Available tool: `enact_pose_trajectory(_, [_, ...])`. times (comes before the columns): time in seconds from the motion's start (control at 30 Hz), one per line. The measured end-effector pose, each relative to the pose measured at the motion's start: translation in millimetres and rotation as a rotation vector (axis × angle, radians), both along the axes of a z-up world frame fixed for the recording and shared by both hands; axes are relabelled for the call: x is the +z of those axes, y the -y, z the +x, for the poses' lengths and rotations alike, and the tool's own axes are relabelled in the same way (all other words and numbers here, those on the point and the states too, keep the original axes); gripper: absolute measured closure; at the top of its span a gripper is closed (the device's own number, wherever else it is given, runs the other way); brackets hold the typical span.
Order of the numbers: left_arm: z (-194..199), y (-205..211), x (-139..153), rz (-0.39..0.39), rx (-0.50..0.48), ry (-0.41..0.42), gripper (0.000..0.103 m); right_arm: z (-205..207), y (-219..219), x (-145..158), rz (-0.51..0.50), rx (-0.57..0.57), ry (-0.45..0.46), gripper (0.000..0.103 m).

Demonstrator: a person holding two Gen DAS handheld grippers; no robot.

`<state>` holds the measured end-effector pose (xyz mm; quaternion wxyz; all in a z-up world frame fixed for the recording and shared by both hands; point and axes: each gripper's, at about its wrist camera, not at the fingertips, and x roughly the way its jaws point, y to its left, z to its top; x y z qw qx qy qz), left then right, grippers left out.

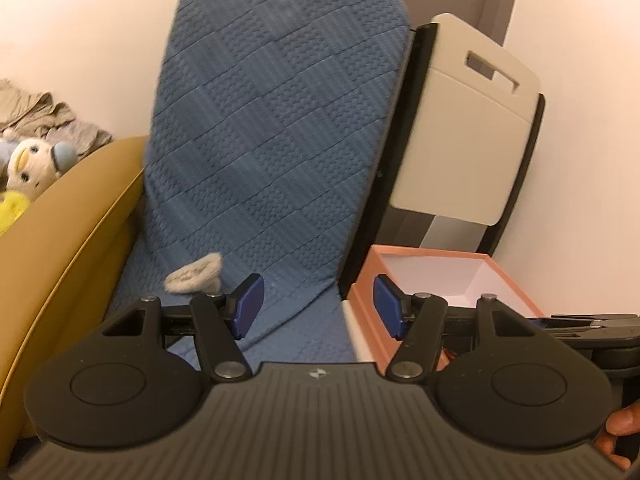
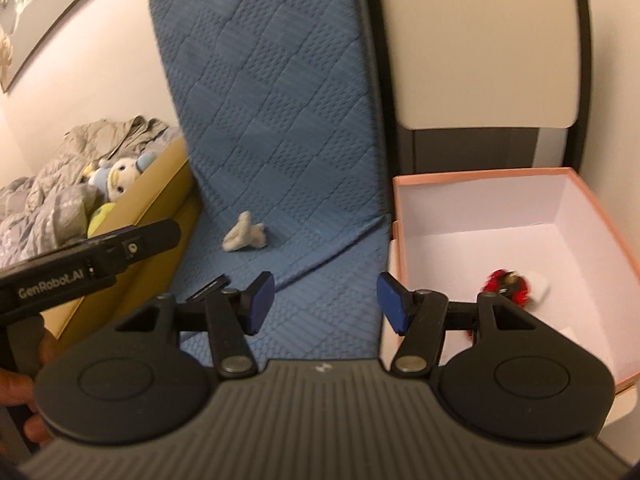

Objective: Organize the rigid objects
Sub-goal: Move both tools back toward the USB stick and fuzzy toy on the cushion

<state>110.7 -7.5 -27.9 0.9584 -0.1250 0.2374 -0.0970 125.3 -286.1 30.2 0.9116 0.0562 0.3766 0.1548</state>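
Note:
A small grey-white object [image 2: 244, 236] lies on the blue quilted mat [image 2: 280, 120], ahead and left of my right gripper [image 2: 326, 300], which is open with nothing between its blue pads. In the left wrist view the same grey object [image 1: 195, 274] sits just beyond the left pad of my left gripper [image 1: 316, 308], also open and empty. A pink box [image 2: 600, 216] with a white inside stands to the right; a red and black item [image 2: 506, 282] and a white piece [image 2: 538, 286] lie on its floor. The pink box [image 1: 420, 258] shows behind my left gripper's right pad.
A mustard-yellow bin [image 1: 72, 232] at the left holds plush toys [image 1: 28, 164] and grey clothes [image 2: 52, 196]. A beige folded panel [image 1: 464, 120] in a black frame stands behind the box. The left tool's body [image 2: 88, 264] crosses the right view's left side.

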Motion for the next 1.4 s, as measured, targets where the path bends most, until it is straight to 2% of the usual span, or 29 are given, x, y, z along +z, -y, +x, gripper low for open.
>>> enact_pose_trajectory(0.27, [-10.4, -26.4, -45.6, 0.008, 0.036, -0.006, 0.037, 0.4, -28.2, -33.9, 0.034, 0.043, -0.008, 0.043])
enact_pose_trajectory(0.43, [-10.3, -40.3, -74.9, -0.016, 0.083, -0.044, 0.037, -2.4, -37.4, -62.1, 0.027, 0.047, -0.035, 0.043])
enact_pose_trajectory(0.57, [4.8, -41.5, -98.0, 0.005, 0.138, -0.086, 0.038, -1.6, -36.4, -79.2, 0.029, 0.045, -0.049, 0.043])
enact_pose_trajectory(0.7, [28.7, -39.8, -121.5, 0.029, 0.172, -0.144, 0.038, 12.6, -34.8, -92.2, 0.085, 0.025, -0.063, 0.043])
enact_pose_trajectory(0.87, [56.9, -38.5, -133.4, 0.078, 0.178, -0.164, 0.038, 39.3, -40.5, -104.7, 0.130, 0.056, -0.058, 0.043])
enact_pose_trajectory(1.07, [91.5, -41.5, -145.4, 0.116, 0.172, -0.208, 0.039, 74.2, -59.2, -105.6, 0.196, 0.138, -0.038, 0.043])
enact_pose_trajectory(1.3, [121.5, -48.5, -156.5, 0.145, 0.196, -0.254, 0.041, 113.8, -72.6, -115.2, 0.270, 0.172, -0.097, 0.043])
enact_pose_trajectory(1.4, [133.0, -51.3, -160.3, 0.163, 0.213, -0.273, 0.041, 132.6, -81.0, -118.6, 0.283, 0.190, -0.101, 0.048])
